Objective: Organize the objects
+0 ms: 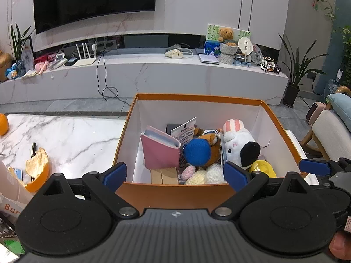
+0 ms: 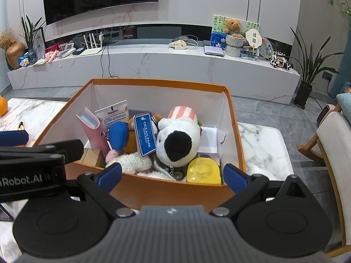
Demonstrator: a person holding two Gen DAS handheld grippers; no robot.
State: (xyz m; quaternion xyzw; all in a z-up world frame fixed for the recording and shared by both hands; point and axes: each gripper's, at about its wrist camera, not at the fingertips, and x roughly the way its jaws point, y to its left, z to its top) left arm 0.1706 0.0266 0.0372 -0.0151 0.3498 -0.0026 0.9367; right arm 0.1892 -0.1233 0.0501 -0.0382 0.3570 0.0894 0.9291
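Here the orange box stands on the marble counter, holding a white plush dog, a pink notebook, a blue ball, a yellow container and knitted pieces. Both tongs hover at the box's near wall, empty: the left tongs gape wide, and the right tongs gape wide too. Left of the box, orange peel lies on the counter.

Home living room: big wall-mounted TV above long marble media console cluttered with router, teddy bear, potted plants; marble coffee table, cushioned wooden armchair at right edge.
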